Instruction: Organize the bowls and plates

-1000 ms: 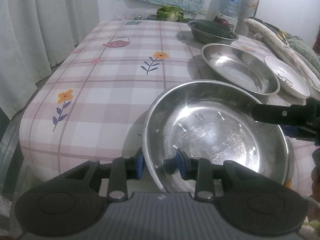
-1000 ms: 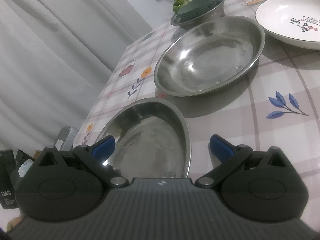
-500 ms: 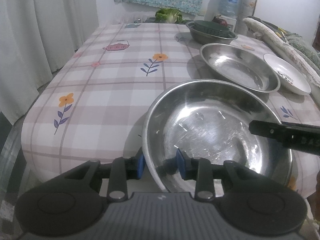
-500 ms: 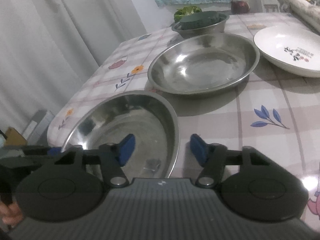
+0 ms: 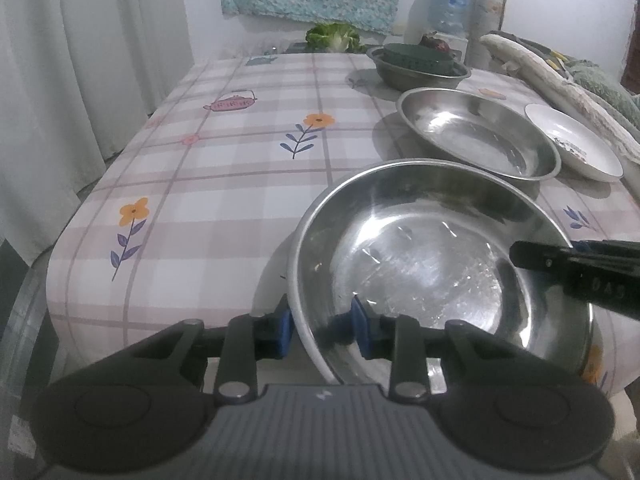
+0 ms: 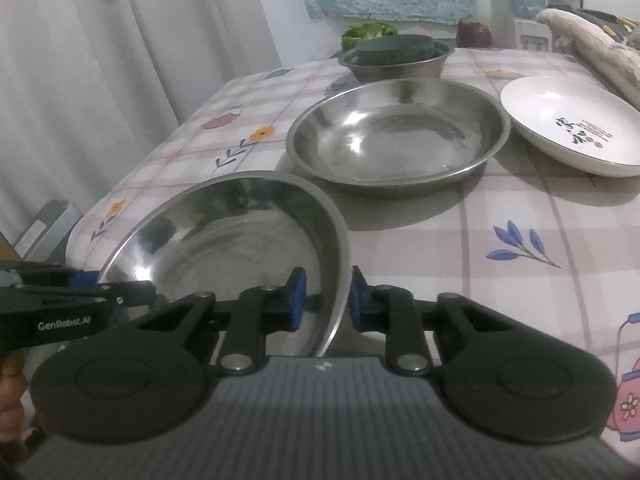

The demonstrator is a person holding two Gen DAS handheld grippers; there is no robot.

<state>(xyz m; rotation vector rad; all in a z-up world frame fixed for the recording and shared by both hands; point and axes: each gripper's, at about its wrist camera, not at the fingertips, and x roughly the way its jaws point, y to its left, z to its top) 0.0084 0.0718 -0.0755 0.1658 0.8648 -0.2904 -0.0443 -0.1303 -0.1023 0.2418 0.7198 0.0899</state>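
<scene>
Jaws of both grippers pinch the near steel plate's (image 5: 420,264) rim.

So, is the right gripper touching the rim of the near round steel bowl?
Touching. The right wrist view shows the right gripper closed on the near round steel bowl, one blue pad inside the rim, one outside.

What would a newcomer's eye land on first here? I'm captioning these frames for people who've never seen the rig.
First, the near steel bowl at the table's front edge, its rim pinched on opposite sides by the left gripper and the right gripper. Behind it on the checked tablecloth sits a second steel bowl, with a white plate to its right. Farther back, a smaller steel bowl holds something dark green.
</scene>
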